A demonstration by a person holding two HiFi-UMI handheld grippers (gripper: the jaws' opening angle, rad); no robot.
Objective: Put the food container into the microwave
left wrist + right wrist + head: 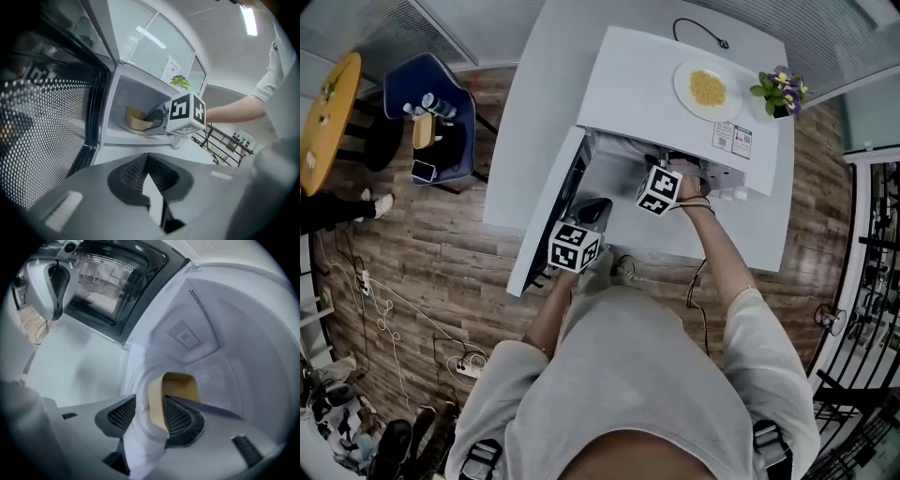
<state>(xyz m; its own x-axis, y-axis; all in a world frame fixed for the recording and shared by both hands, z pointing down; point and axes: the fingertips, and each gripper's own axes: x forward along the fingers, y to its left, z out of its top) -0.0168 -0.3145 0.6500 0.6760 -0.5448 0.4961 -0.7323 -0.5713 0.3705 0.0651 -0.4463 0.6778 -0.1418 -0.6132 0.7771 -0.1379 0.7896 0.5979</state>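
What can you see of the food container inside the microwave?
The food container is a tan, open-topped box, paper-like, standing upright on the glass turntable inside the open microwave. Its near wall stands between the open jaws of the right hand-held gripper, which do not clamp it.

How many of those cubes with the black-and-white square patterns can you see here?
2. One cube sits beside the open microwave door, lower left in the head view; the other cube is at the mouth of the microwave, further right. No others show.
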